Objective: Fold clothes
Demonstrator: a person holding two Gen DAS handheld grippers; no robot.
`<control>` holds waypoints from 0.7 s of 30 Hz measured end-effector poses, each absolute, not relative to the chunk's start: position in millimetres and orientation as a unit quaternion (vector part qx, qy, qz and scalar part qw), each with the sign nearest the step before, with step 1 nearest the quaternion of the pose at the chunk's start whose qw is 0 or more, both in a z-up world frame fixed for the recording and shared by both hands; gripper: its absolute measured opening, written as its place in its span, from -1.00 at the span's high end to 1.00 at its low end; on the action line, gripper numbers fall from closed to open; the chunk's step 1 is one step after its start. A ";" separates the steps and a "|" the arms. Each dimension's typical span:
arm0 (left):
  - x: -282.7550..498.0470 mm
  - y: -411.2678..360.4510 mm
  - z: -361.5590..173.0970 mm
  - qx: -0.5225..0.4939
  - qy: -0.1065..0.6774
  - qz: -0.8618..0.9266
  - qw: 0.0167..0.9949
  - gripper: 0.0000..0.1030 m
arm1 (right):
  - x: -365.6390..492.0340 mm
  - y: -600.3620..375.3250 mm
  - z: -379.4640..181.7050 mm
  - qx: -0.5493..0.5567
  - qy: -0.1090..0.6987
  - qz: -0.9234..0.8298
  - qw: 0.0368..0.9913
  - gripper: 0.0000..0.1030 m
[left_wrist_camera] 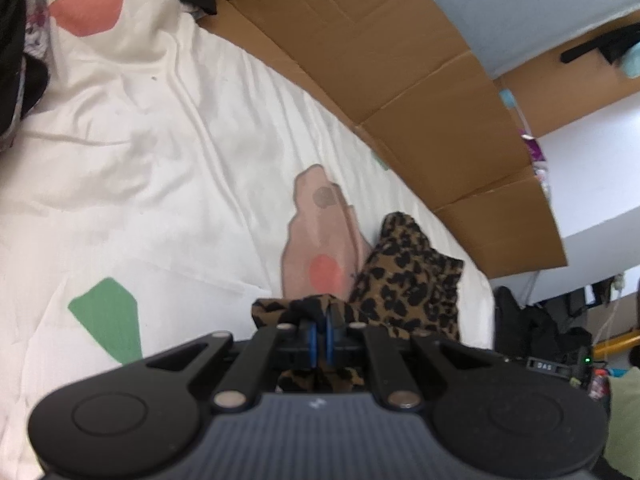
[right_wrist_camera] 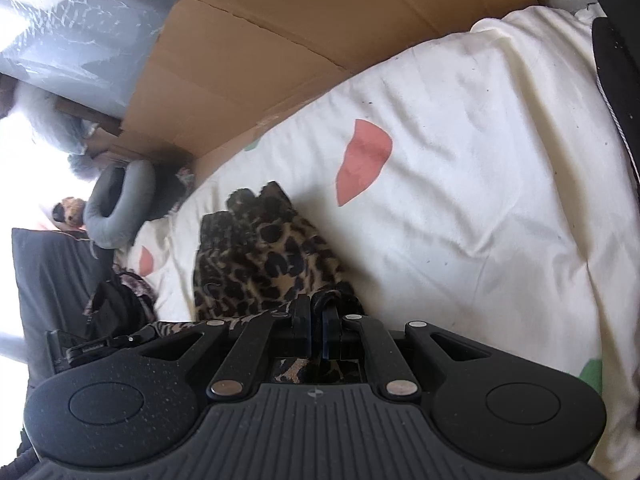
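On the white bedsheet (left_wrist_camera: pixel 160 128) printed with coloured shapes lay a leopard-print garment (left_wrist_camera: pixel 408 280), its bulk bunched just ahead of both tools. Each gripper had its jaws clamped together on a fold of that cloth: the left gripper (left_wrist_camera: pixel 320 326) pinched one edge, the right gripper (right_wrist_camera: pixel 316 314) another. Flattened brown cardboard (left_wrist_camera: pixel 400 64) stood along the far side of the bed.

Soft, matt leopard-print cloth garment (left_wrist_camera: pixel 408 276) bunches on the wrinkled cream cotton bedsheet (left_wrist_camera: pixel 160 168). Along the bed's far edge, flat brown corrugated cardboard (left_wrist_camera: pixel 384 60), dull and creased. The matt black plastic left gripper (left_wrist_camera: pixel 320 322) shows ribbed housing and shiny metal rivets.
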State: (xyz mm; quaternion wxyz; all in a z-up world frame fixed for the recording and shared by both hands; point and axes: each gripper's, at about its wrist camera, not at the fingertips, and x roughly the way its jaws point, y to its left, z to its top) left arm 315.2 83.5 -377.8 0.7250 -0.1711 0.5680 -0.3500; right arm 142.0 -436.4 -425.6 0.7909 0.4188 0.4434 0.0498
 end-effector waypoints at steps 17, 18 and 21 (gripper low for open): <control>289.8 72.1 -349.4 -0.065 0.549 -0.326 0.767 -0.26 | 132.6 -422.3 -388.1 0.293 0.456 0.027 0.840 -0.43; 286.8 70.8 -351.9 -0.056 0.552 -0.327 0.765 -0.26 | 131.9 -419.2 -388.1 0.284 0.460 0.031 0.841 -0.44; 280.2 65.3 -360.3 -0.032 0.557 -0.332 0.761 -0.26 | 130.2 -408.1 -389.8 0.262 0.470 0.047 0.841 -0.44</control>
